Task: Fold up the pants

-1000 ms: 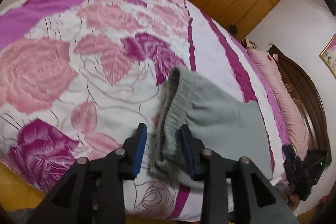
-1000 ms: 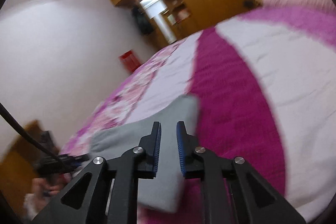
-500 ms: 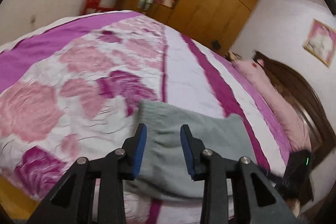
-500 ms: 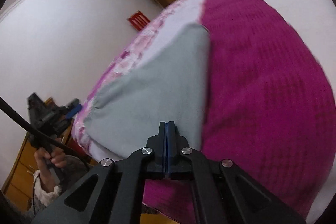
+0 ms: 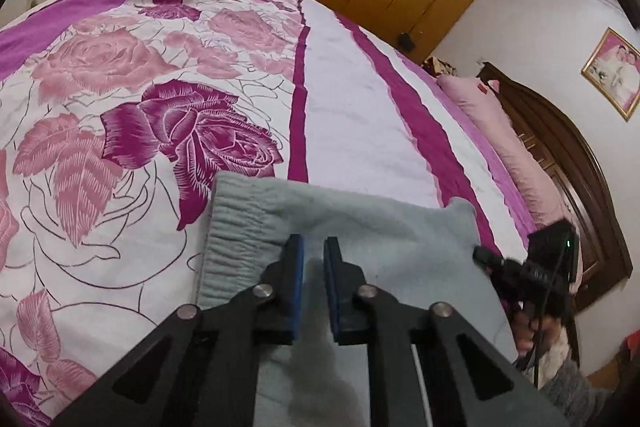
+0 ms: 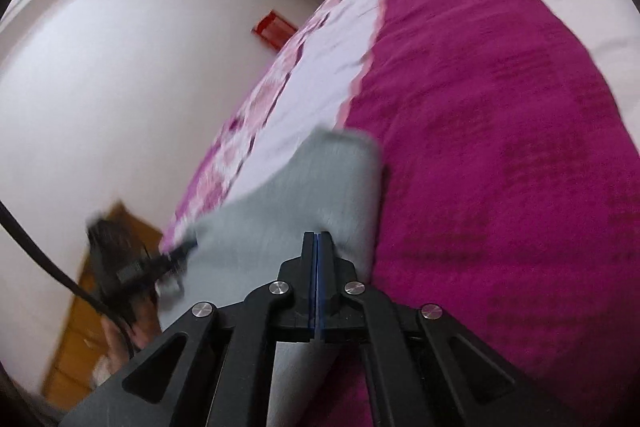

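At the near edge of the pink-and-magenta floral quilted bedspread (image 5: 120,115), the folded grey fleece pants (image 5: 360,227) lie flat, elastic waistband toward the rose print. Directly over the pants, the left gripper (image 5: 313,247) now holds its blue pads a narrow gap apart, gripping nothing; half a second ago that gap was wider. Beside the pants' far corner, the right gripper (image 6: 317,241) has its pads pressed fully together, as they were half a second ago; whether cloth is pinched between them cannot be determined. Beyond the pants, a pink pillow (image 5: 500,131) rests against the dark wooden headboard (image 5: 568,147). No containers are visible.
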### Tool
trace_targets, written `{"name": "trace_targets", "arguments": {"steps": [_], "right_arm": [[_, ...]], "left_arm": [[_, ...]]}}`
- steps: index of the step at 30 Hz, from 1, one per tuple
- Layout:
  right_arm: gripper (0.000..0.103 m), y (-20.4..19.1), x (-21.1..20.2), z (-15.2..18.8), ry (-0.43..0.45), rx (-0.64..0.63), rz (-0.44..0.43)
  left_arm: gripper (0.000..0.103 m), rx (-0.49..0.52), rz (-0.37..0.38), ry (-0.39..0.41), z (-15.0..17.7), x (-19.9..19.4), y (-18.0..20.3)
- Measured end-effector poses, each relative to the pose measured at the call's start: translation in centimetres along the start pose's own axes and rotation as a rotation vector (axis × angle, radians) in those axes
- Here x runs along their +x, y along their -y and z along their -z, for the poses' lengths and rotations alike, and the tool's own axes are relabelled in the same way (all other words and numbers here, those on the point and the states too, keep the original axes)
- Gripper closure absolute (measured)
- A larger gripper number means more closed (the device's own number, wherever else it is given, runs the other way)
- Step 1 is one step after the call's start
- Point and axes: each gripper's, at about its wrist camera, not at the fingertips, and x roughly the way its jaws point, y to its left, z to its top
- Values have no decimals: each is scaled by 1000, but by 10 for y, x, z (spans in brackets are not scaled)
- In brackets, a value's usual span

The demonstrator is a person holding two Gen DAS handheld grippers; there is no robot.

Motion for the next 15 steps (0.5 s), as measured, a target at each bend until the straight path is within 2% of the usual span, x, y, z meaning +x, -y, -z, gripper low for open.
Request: {"name": "trace_targets", "arguments": {"steps": [5, 7, 9, 11, 14, 15], "right_arm": [[103, -14, 22, -22, -59, -48, 22], [103, -1, 26, -27, -20, -22, 19], [103, 18, 23, -28, 53, 75, -27], [103, 19, 9, -29, 149, 108, -1], [103, 23, 4, -25, 167, 131, -24], [103, 23, 2, -22, 173, 127, -36]], "left_arm": [[91, 16, -12, 13, -1, -1, 2], [92, 5, -4, 11, -2, 2, 0], [92, 3, 0, 14, -3, 0, -1], [92, 4, 11, 31, -3, -5, 2], [91, 45, 9, 87, -7, -13, 9], [91, 54, 1, 82, -9, -10, 10]]}}
